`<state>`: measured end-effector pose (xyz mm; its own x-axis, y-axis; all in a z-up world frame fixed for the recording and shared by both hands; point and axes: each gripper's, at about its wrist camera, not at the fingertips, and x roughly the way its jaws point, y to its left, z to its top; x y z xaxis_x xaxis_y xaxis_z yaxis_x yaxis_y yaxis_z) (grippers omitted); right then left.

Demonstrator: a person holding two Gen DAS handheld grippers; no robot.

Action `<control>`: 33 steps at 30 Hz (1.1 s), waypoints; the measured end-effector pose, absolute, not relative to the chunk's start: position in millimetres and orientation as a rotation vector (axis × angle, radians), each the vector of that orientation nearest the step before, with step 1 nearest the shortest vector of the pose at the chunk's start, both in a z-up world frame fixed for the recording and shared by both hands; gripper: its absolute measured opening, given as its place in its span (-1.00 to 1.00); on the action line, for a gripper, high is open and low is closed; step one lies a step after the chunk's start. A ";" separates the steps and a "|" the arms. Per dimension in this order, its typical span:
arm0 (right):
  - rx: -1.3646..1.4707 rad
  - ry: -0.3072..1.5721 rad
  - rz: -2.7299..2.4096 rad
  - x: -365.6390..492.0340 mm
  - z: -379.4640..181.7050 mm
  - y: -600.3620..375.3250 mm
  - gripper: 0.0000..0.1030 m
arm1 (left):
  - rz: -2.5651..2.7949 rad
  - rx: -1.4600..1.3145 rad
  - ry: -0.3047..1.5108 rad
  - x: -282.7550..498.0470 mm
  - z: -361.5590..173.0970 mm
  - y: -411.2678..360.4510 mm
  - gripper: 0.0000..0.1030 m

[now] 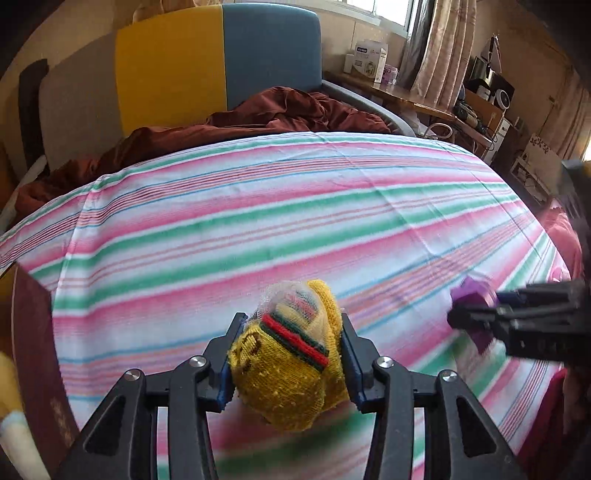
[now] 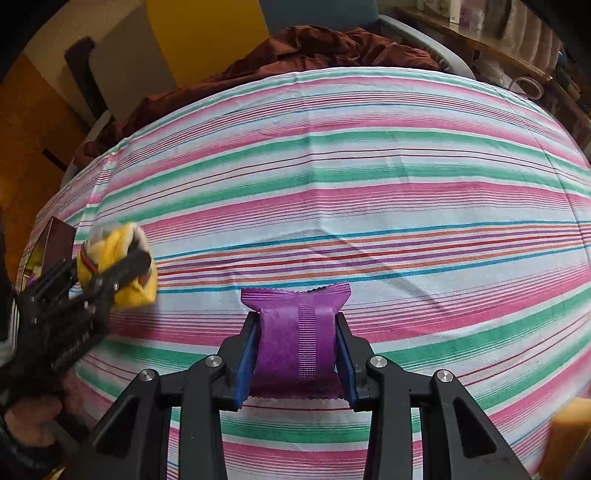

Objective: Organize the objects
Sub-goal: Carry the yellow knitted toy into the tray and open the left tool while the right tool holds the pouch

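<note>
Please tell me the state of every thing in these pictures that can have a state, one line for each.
left gripper: shut on the yellow knitted item.
yellow knitted item: held between the pads, lifted off the sheet.
right gripper: shut on the purple packet.
purple packet: sealed, squeezed between the pads.
striped sheet: spread flat.
brown blanket: crumpled.

Striped bedsheet (image 1: 295,206), yellow-blue headboard (image 1: 218,62), curtained window (image 1: 391,11)

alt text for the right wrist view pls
The right gripper pinches a purple sachet above a bed with a pink, green and white striped sheet. At far left, the left gripper holds a yellow knitted item; a rumpled brown blanket lies behind.
</note>
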<state>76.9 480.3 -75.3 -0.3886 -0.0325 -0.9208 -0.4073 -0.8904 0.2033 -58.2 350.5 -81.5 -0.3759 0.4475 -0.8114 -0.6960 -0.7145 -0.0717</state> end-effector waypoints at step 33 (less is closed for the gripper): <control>-1.644 0.511 2.360 46.0 -99.3 461.4 -0.27 | 2.201 -0.957 0.331 15.5 -81.4 284.6 -0.11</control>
